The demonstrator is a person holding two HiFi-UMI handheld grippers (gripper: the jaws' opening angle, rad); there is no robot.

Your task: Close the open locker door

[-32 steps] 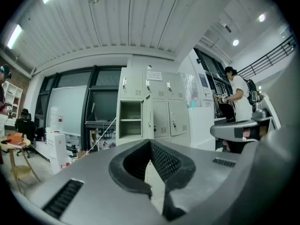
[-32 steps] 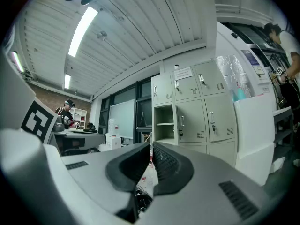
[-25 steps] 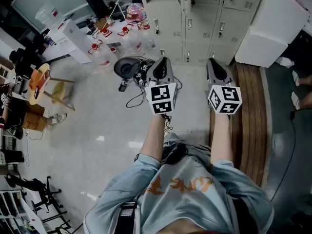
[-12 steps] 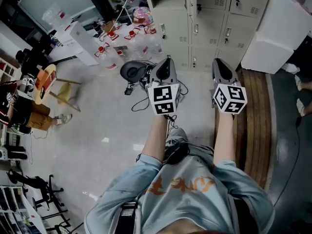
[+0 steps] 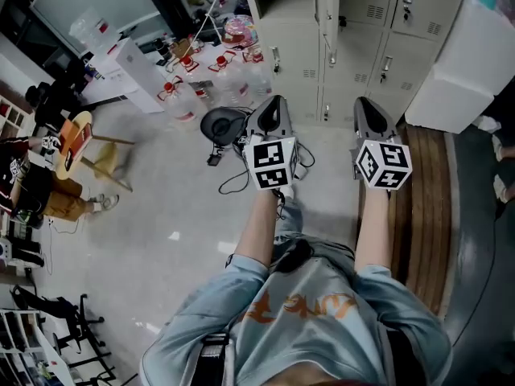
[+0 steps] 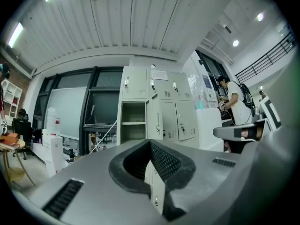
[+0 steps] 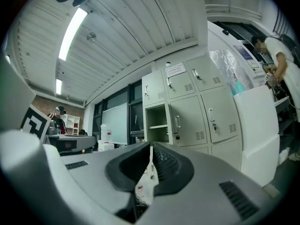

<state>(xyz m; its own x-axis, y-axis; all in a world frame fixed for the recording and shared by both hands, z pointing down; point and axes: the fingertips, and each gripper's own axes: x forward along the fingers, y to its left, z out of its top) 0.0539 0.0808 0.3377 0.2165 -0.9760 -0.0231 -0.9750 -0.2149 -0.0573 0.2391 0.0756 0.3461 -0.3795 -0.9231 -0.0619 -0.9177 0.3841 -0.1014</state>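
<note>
— Nearer the lockers (image 5: 366,47) than a second ago, with left gripper (image 5: 272,107) and right gripper (image 5: 366,111) carried forward together. Any closing done?

— None, by the look of it. Locker door (image 6: 154,122) swung well out from the open compartment (image 6: 133,121), shelf on show inside. Seen nearly edge-on at the top of the head view.

— Touching it with anything?

— No. Both held out side by side above the floor, aimed toward the door and well apart from it.

— And the fingers?

— Clenched on both. Left pads (image 6: 164,162) pressed together at the tips, only a thin slit lower down, nothing between. Same on the right: pads (image 7: 166,161) drawn together, a narrow sliver of floor showing through, nothing gripped.

— Left to do?

— Nearly everything, probably: finish the approach, reach the door's outer face or free edge, then push it round on its hinge until flush with its neighbours. Good enough for a push with tips shut, most likely.

— Anything in the way?

— Water bottles (image 5: 181,99) and a dark round thing with cables (image 5: 221,123) on the floor to the left of the path; a wooden bench (image 5: 418,215) and a white box (image 5: 467,63) to the right. Worth steering between.
</note>
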